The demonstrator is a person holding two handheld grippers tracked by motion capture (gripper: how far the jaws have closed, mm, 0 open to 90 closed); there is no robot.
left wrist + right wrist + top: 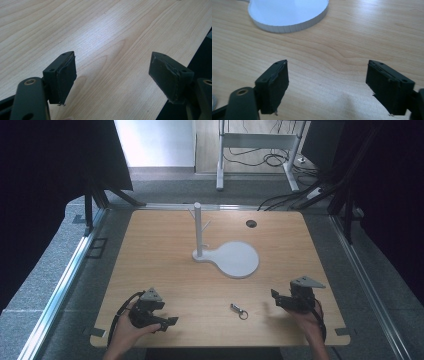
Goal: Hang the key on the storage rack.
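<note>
Item: small metal key ring, lying flat on the wooden table.
We are holding the right gripper just right of it and the left gripper well left; both are gaping wide, gripping nothing, with the white stand sitting beyond.

A light wooden counter with a dark round cable hole near its far edge carries a white stand: an upright peg post on a flat, round, paddle-shaped base. A small metal keyring lies well nearer the person than the stand's base, apart from it.
</note>
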